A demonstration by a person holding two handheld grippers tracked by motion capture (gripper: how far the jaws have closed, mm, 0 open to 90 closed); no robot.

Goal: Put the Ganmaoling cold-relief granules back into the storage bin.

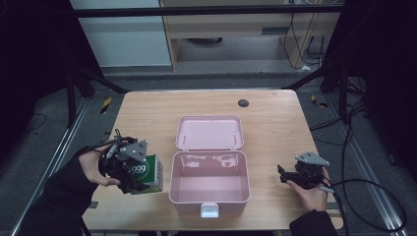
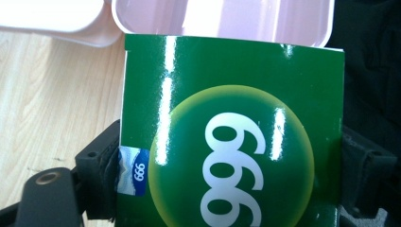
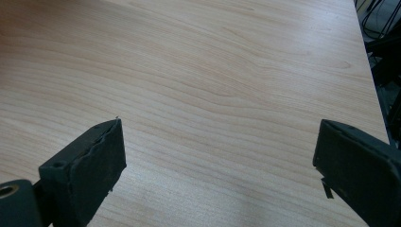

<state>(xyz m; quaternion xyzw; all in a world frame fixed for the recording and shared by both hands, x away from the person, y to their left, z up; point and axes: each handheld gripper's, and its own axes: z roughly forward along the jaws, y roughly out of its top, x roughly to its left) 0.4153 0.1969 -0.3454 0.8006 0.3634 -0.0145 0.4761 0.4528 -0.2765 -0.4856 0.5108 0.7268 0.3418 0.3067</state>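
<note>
The glossy green cardboard box (image 2: 231,137) bears large white digits "999" inside a yellow-green circle on its broad face. A small blue-and-white label (image 2: 134,171) at that circle's left edge repeats "999" in tiny white digits. In the high view, "999" shows on the same box (image 1: 147,173).

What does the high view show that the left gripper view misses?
High view only: the whole pink box lying open with its lid back, the right tool resting open on the table, both hands. Left gripper view only: the carton's glossy front close up, printed 999. Both: the left tool clamped on the green carton beside the box.
</note>
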